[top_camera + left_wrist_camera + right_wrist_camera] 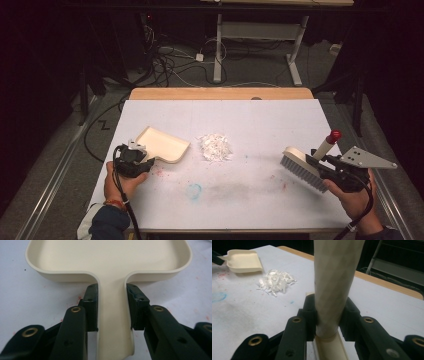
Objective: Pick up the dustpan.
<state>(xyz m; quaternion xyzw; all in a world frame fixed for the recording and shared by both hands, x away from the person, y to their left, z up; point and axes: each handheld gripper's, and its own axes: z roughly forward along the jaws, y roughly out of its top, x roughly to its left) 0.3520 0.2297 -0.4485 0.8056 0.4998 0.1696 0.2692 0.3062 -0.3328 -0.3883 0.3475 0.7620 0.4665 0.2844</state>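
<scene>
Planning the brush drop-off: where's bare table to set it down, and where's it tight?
Bare: the far strip of the table behind the dustpan and scraps; the near middle between both hands; the stretch from scraps to brush. Tight: the gap between dustpan and scraps.

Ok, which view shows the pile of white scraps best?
The high view: the pile of white scraps lies whole and unblocked mid-table, between the dustpan and the brush. The right gripper view catches it farther off, at a low angle. The left gripper view frames the dustpan's handle instead.
</scene>
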